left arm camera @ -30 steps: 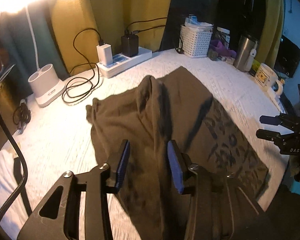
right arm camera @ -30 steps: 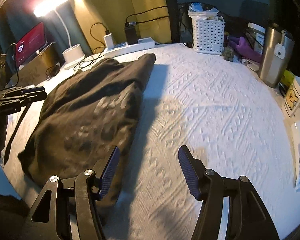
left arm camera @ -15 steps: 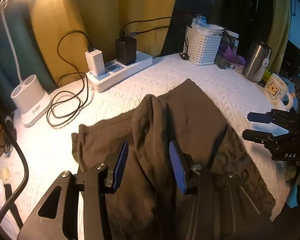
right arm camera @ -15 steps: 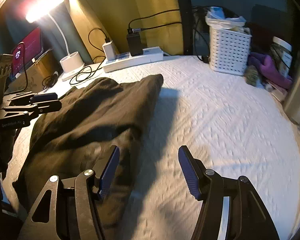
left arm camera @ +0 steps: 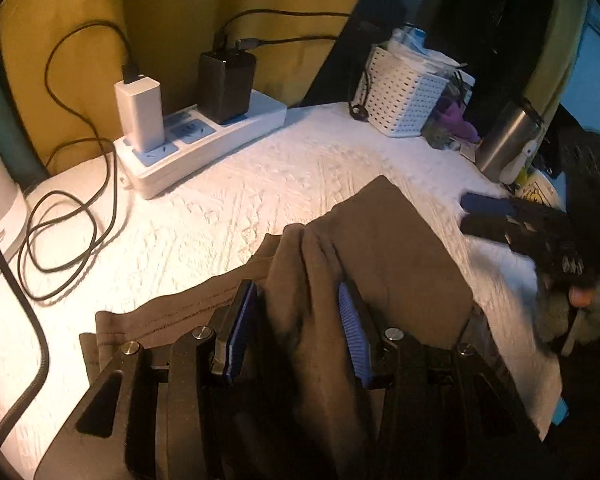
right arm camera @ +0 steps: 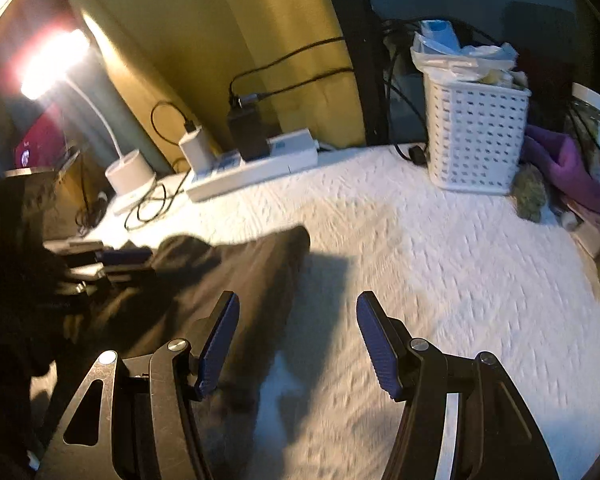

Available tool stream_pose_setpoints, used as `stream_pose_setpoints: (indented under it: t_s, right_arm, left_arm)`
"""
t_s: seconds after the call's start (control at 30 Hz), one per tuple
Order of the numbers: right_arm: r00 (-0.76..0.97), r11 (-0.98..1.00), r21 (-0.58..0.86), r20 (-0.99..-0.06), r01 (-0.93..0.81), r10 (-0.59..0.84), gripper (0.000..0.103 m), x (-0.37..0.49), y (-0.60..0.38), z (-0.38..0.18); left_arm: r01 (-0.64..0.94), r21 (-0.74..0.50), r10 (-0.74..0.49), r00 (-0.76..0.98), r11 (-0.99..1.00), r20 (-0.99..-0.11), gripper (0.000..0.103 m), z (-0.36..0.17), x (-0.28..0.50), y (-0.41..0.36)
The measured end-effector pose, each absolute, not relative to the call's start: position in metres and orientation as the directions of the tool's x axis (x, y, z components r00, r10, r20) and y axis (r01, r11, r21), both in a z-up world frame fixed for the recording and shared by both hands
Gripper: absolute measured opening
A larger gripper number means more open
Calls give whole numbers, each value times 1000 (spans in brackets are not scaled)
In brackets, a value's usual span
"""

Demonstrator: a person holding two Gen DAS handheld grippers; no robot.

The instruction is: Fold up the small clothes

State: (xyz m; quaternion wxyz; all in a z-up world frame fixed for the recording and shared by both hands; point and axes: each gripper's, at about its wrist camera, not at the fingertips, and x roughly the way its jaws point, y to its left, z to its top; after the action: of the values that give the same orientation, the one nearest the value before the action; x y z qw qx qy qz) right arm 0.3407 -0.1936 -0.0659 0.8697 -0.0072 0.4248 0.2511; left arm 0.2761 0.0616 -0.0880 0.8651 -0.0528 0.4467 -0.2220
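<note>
One dark garment (left arm camera: 388,248) on the white textured cover (left arm camera: 228,208), lying in front of the power strip (left arm camera: 204,140). Compared with a second ago, the left gripper (left arm camera: 298,332) has travelled toward the power strip, and a raised ridge of the garment's cloth now stands between its blue pads, where earlier the cloth lay lower beneath them. Whether the pads press on that ridge I cannot tell; the jaws stand partly apart around it. The right gripper (right arm camera: 296,344) has also advanced along the garment's right edge toward the power strip; jaws wide apart, nothing between them, cover and the garment's edge below.

Judgement: both hands are moving up to the garment's far end, probably to take hold there for the next fold. No fold completed in this stretch.

Count:
- garments: 1
- grippers: 2
- power strips: 1, with 2 chargers plugged in, one white (left arm camera: 140,116), one black (left arm camera: 226,84)
- white perforated baskets (right arm camera: 476,140): 1, right of the power strip
- lit lamps (right arm camera: 52,64): 1, left of the power strip
- steel tumblers (left arm camera: 508,140): 1, beyond the basket
</note>
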Motion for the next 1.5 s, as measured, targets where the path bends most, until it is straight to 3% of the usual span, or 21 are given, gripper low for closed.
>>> stream_pose_setpoints:
  t_s: [0.03, 0.07, 0.13, 0.17, 0.23, 0.33, 0.4, 0.47, 0.6, 0.8, 1.0, 1.17, 1.5]
  right_arm:
    - [510, 872, 203, -743, -445, 433, 61, 346, -192, -66]
    - [497, 867, 216, -746, -448, 443, 55, 355, -189, -69]
    - [470, 858, 241, -753, -454, 460, 52, 366, -183, -75]
    - [460, 853, 245, -756, -461, 466, 49, 370, -180, -78]
    - [426, 840, 265, -766, -473, 482, 40, 377, -174, -85]
    - [344, 823, 336, -787, -458, 512, 37, 392, -167, -105]
    - [321, 812, 364, -784, -457, 532, 19, 395, -163, -109]
    - [328, 797, 354, -772, -490, 545, 11, 395, -157, -102]
    - [357, 769, 291, -755, -569, 550, 10, 398, -135, -82]
    - [357, 753, 191, -790, -630, 499, 9, 406, -106, -92]
    - [367, 766, 141, -814, -627, 450, 10, 405, -105, -110]
    - [425, 799, 103, -803, -593, 419, 24, 407, -118, -100]
    - [521, 872, 41, -788, -488, 328, 25, 407, -147, -83]
  left_arm:
    - [345, -287, -435, 505, 894, -746, 40, -88, 275, 61]
    - [347, -291, -439, 501, 891, -746, 29, -89, 274, 62]
    - [351, -285, -435, 495, 892, -752, 15, -90, 273, 61]
    - [355, -276, -431, 500, 893, -752, 11, -91, 272, 61]
    - [366, -282, -444, 504, 887, -741, 10, -90, 270, 61]
    - [356, -330, -477, 505, 874, -720, 9, -90, 271, 69]
    - [343, -346, -483, 518, 873, -706, 9, -86, 271, 75]
    - [342, -343, -482, 540, 875, -690, 9, -76, 268, 80]
    - [331, -298, -442, 585, 895, -680, 9, -62, 262, 87]
    - [276, -177, -311, 585, 945, -749, 9, -81, 266, 88]
    - [259, -203, -319, 567, 944, -760, 9, -89, 268, 94]
    - [256, -219, -330, 568, 941, -754, 9, -85, 267, 97]
    - [170, -175, -242, 591, 970, -769, 15, -77, 259, 110]
